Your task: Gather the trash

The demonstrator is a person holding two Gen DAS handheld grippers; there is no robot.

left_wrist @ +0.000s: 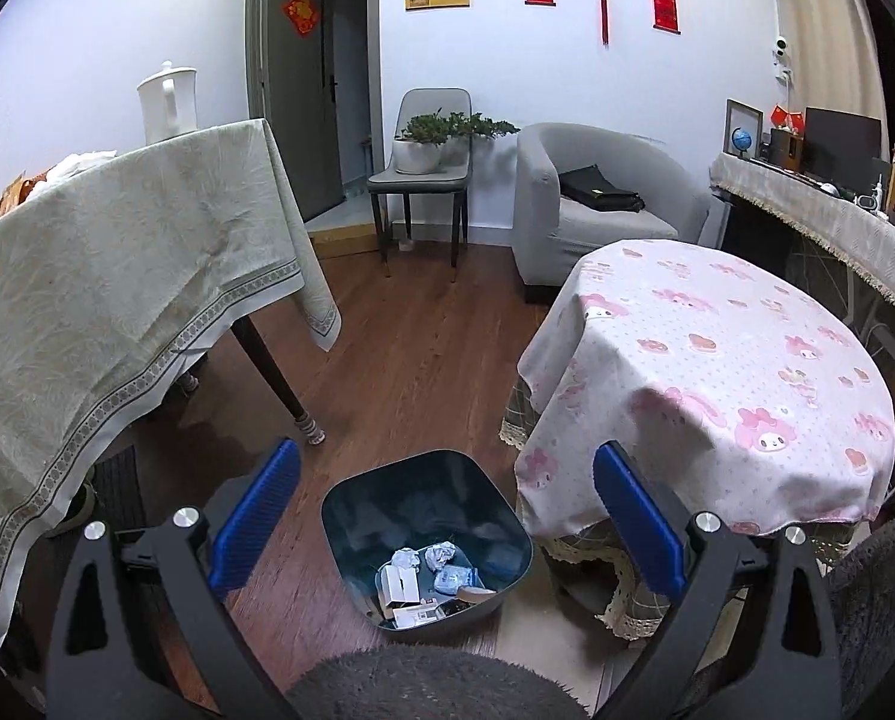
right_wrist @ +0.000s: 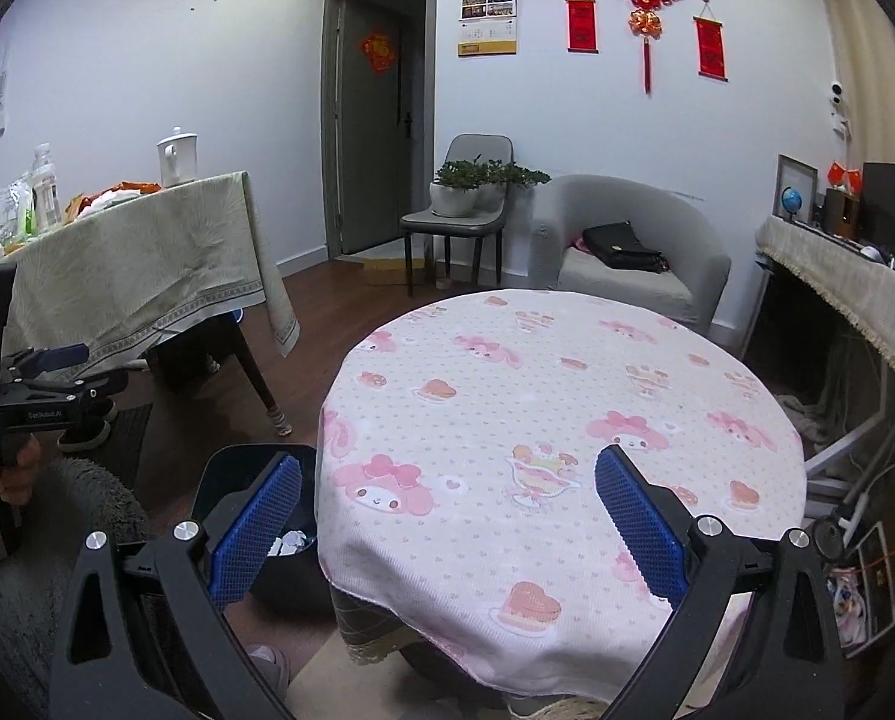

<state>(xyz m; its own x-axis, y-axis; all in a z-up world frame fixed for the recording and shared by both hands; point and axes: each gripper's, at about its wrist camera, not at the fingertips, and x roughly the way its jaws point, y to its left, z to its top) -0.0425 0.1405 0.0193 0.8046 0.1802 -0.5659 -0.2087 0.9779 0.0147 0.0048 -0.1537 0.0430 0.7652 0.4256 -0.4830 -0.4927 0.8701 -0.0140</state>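
The left gripper (left_wrist: 446,516), jaws spread and empty, hangs directly above the bin (left_wrist: 426,537) holding crumpled trash (left_wrist: 429,576), while the right gripper (right_wrist: 447,519), likewise spread and empty, faces the bare pink worktop (right_wrist: 567,420), bin at its left.

The left gripper (left_wrist: 446,516) is open wide, its two blue fingers (left_wrist: 255,516) far apart at the bottom of the left wrist view. The right gripper (right_wrist: 447,519) is open wide too. At the left edge of the right wrist view, a hand (right_wrist: 12,468) holds the left gripper's black handle.
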